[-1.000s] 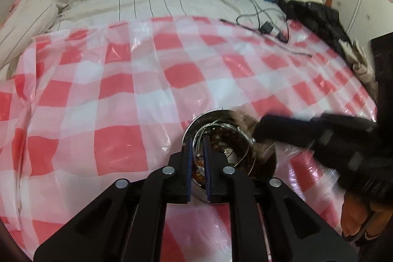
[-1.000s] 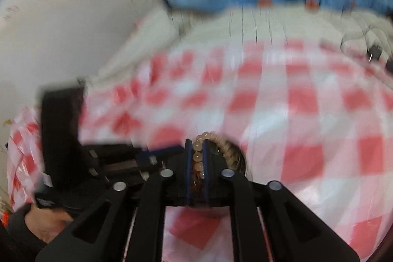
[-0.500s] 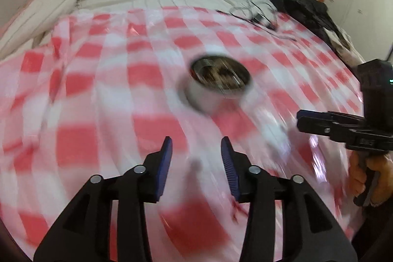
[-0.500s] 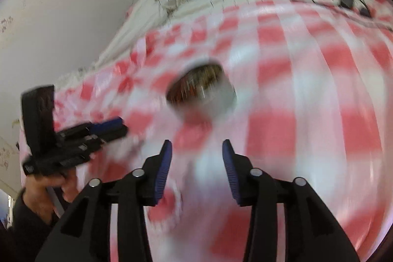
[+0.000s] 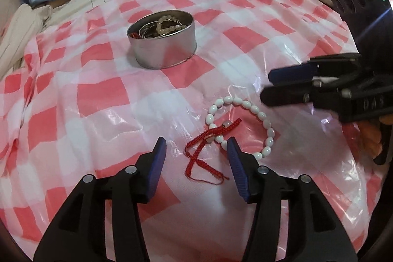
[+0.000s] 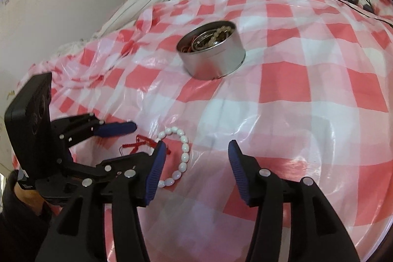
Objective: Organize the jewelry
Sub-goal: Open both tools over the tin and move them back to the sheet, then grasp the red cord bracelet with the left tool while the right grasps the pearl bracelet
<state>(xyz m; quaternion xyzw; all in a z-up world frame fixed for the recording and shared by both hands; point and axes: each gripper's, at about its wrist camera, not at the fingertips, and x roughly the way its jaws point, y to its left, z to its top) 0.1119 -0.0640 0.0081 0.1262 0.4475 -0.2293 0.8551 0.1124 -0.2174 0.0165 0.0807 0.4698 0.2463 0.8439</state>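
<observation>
Jewelry is the business here, and it lies in two places on the checked cloth (image 5: 98, 95) covering the bed, the widest thing in sight. At upper centre of both views stands the tin (image 5: 163, 46), already holding beads, rings and a red thread, which looks to be where everything is being gathered. Lower down, right of centre in the left view, lies the white bracelet (image 5: 264, 122) with the red cord (image 5: 208, 136) crossing it, both loose on the cloth. The left gripper (image 5: 196, 151) hangs over the cord, jaws opening and empty, seemingly lined up to take it. The right gripper (image 6: 195, 156) is likewise opening, nothing between its fingers, bracelet just left of them. Its left finger cuts off part of the bracelet, and the tin's tangle is hard to sort out.
</observation>
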